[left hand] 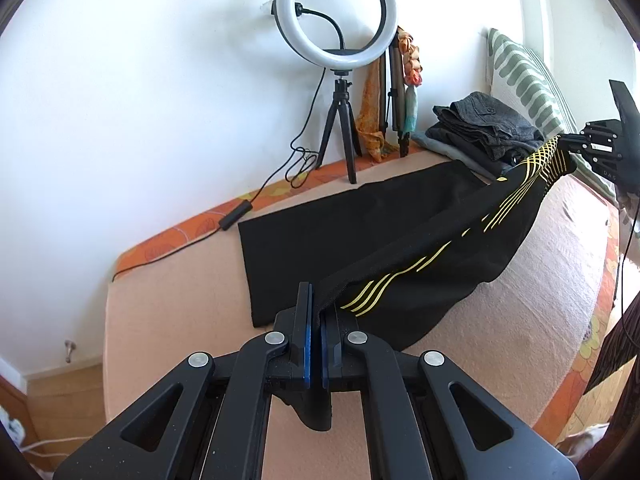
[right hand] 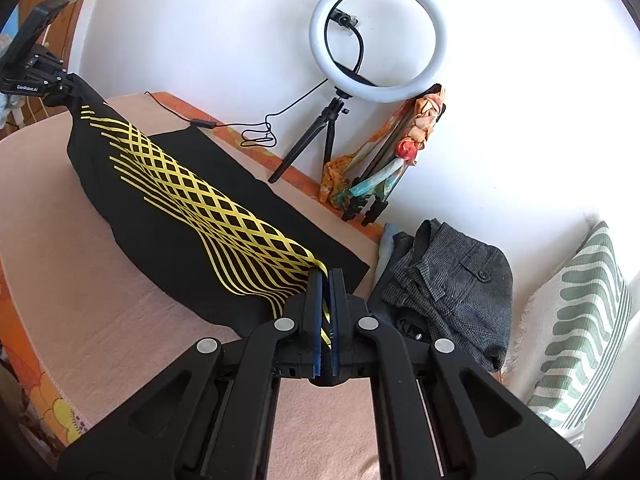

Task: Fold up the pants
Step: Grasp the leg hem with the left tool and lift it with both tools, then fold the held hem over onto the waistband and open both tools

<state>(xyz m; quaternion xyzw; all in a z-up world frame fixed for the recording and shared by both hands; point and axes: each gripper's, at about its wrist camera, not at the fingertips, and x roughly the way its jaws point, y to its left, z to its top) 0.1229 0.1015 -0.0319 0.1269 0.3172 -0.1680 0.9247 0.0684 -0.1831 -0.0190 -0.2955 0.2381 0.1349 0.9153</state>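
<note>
Nearest the lens, the left gripper (left hand: pixel 316 316) has its blue-padded fingers pinched tight on one end of the black pants (left hand: pixel 420 248), and the right gripper (right hand: pixel 325 300) clamps the other end the same way, a little cloth poking out below its pads. The pants hang stretched between the two tools, their long axis running from one gripper straight to the other, the yellow lattice print (right hand: pixel 192 184) following that line; the middle sags and the far part lies flat on the peach blanket (left hand: pixel 168 320) covering the bed. An orange flowered cover (left hand: pixel 172 236) shows at the blanket's edges. Behind the pants, against the white wall (left hand: pixel 140 80), a ring light (left hand: pixel 336 12) stands on a small black tripod (left hand: pixel 340 132), its cable trailing along the bed edge. Beside it lean folded stands draped with coloured scarves (right hand: pixel 404 148). A stack of folded dark grey clothes (right hand: pixel 452 280) lies near a green-striped pillow (right hand: pixel 580 320). How much of the pants rests under the raised fold cannot be made out, and each gripper's body is cut off by the frame edge.
</note>
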